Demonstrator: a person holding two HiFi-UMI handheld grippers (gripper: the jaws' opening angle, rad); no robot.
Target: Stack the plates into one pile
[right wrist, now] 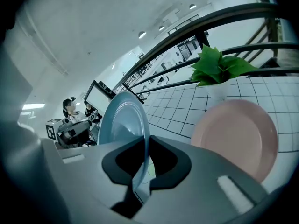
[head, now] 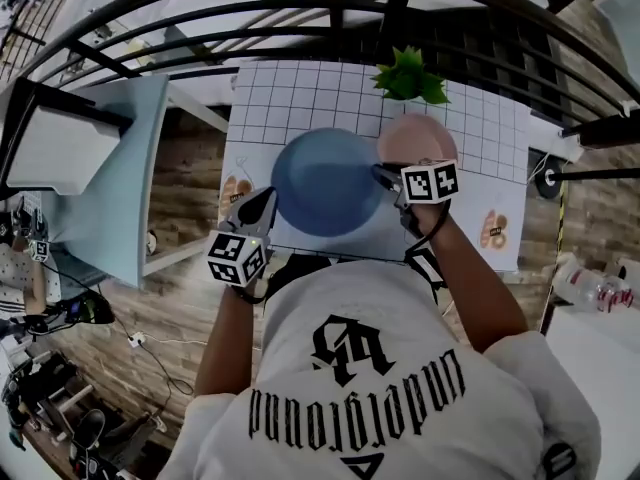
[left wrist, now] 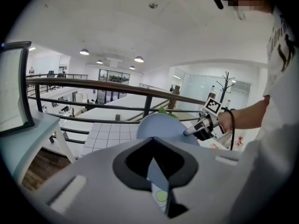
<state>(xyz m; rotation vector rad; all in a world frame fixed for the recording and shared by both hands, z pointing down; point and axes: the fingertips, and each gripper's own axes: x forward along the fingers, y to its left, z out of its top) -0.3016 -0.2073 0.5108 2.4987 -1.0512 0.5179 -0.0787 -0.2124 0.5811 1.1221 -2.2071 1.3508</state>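
Jaws of left gripper [head: 268,198] and right gripper [head: 385,177] clench opposite rims of blue plate [head: 325,183] beside pink plate [head: 412,138].

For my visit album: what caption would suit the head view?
Left gripper and right gripper clamp opposite rims of a blue plate over a gridded mat, pink plate beside it.

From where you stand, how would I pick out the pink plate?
Find the white gridded table. At its far edge stands a leafy green plant, and the pink plate lies just before it. Unlike the blue plate beside it, it is pink.
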